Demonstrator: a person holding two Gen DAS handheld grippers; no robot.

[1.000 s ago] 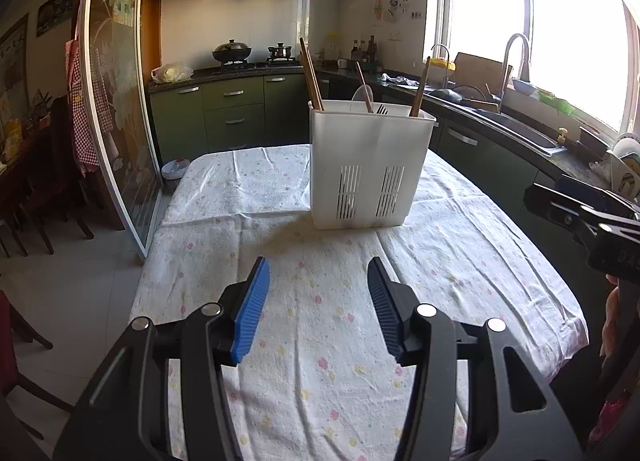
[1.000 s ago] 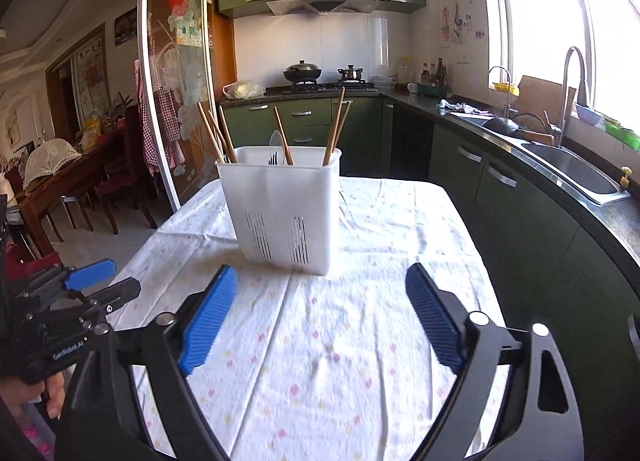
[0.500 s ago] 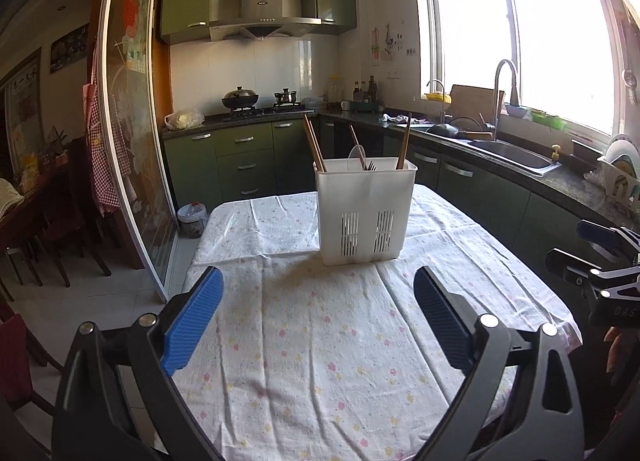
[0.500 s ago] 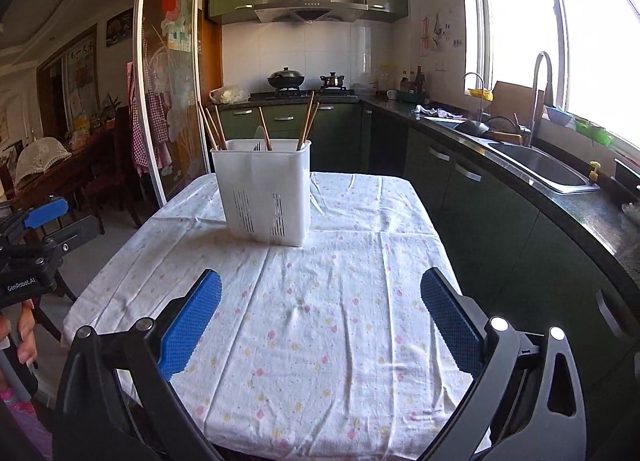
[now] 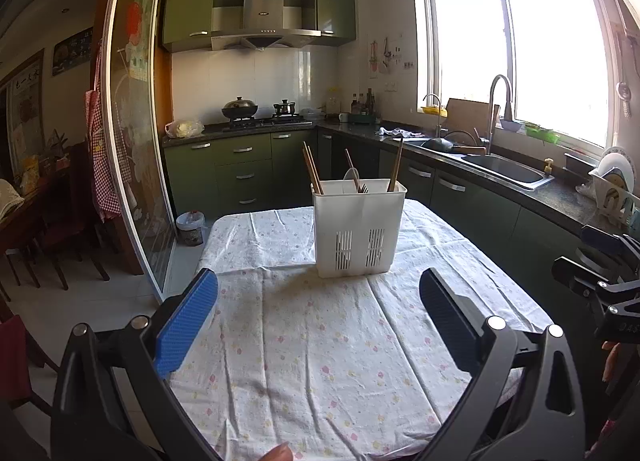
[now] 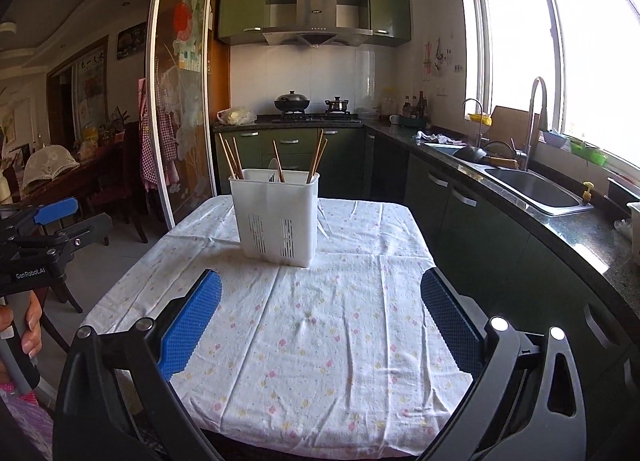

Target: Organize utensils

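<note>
The kitchen had glossy green cabinets (image 5: 240, 165) below and above, with a steel extractor hood (image 5: 264, 27) over the far white-tiled wall (image 5: 256, 77). A large bright window (image 6: 568, 45) lit the right side above a dark stone counter (image 6: 576, 229) and steel sink (image 6: 536, 189). A glass sliding door (image 6: 180, 101) stood left; the pale tiled floor (image 5: 88, 297) ran beyond it.

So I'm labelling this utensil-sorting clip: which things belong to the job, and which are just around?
Job:
white utensil holder
chopsticks in it
fork in it
left gripper, open
right gripper, open

Around:
flowered tablecloth
wok
sink
dish rack
</note>
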